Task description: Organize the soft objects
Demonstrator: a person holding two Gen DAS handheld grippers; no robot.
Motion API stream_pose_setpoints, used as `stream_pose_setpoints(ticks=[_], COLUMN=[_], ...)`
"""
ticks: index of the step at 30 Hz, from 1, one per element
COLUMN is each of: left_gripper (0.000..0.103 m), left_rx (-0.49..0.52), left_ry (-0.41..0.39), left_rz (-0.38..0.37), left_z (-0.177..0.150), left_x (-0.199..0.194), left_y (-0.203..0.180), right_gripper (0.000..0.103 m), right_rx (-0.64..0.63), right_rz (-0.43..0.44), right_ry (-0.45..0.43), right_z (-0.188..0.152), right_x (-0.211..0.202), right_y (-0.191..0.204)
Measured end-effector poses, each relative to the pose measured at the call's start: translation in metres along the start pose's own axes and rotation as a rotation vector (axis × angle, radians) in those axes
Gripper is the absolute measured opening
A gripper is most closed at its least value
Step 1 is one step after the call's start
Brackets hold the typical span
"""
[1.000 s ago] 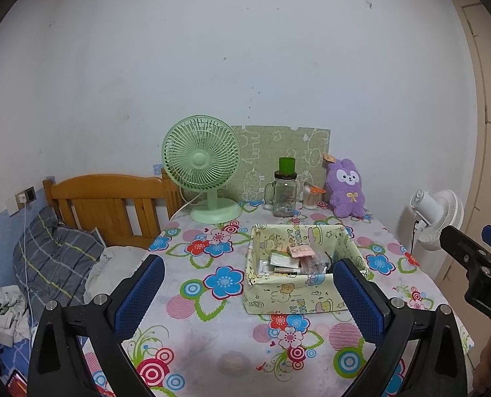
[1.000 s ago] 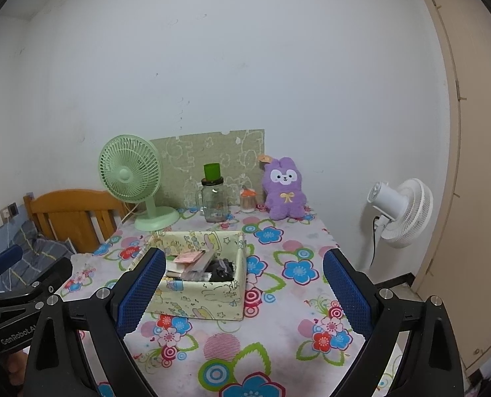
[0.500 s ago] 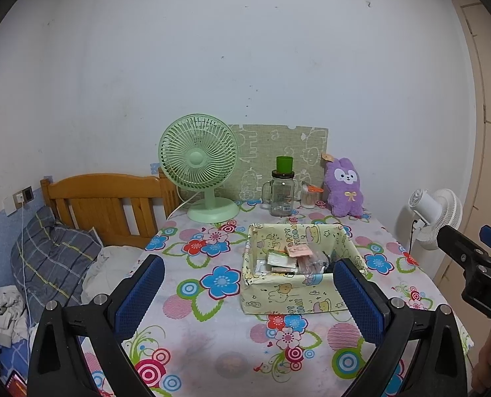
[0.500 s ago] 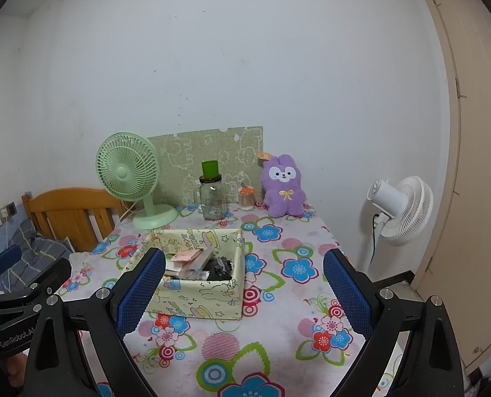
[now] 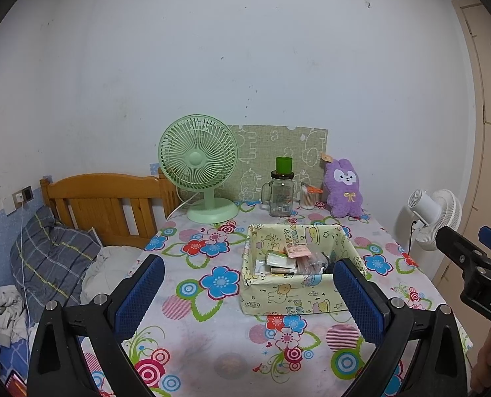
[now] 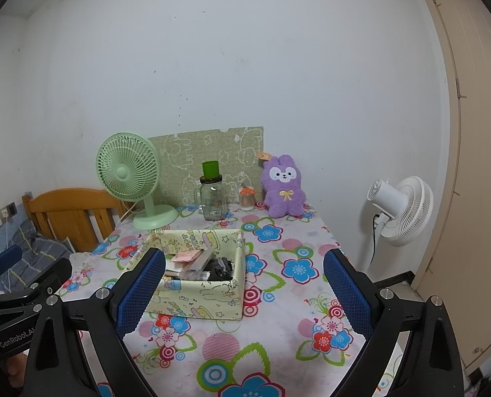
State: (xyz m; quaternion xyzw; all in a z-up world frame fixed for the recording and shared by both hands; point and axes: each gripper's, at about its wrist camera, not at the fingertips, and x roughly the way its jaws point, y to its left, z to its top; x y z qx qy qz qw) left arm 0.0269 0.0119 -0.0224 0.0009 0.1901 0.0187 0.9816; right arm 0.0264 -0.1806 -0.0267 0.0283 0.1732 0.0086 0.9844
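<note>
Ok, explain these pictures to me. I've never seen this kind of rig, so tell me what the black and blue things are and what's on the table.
There is no robot here. A person holds a hand-held gripper in each hand, and each one carries a wide-angle camera looking forward along its two fingers.

One picture is from the left gripper; the black arms with blue pads are its fingers. The other is from the right gripper. Each also catches the other gripper at its edge. Both are open and hold nothing.

On the flowered table stands a fabric box with small packets in it. At the back are a green fan, a glass jar with a green cup on top, a small container and a purple plush bunny. A white fan stands on the floor beside the table.
</note>
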Motion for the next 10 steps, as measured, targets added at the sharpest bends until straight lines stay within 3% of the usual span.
stream_pose_setpoints(ticks=[10], left_gripper=[0.103], left_rx=[-0.001], left_ry=[0.004], left_rz=[-0.002], left_z=[0.0004], left_x=[0.001], left_y=[-0.0017], right_gripper=[0.098], right_rx=[0.002], right_rz=[-0.003], right_ry=[0.007], right_z=[-0.0007], right_x=[0.0018], right_y=[0.0009])
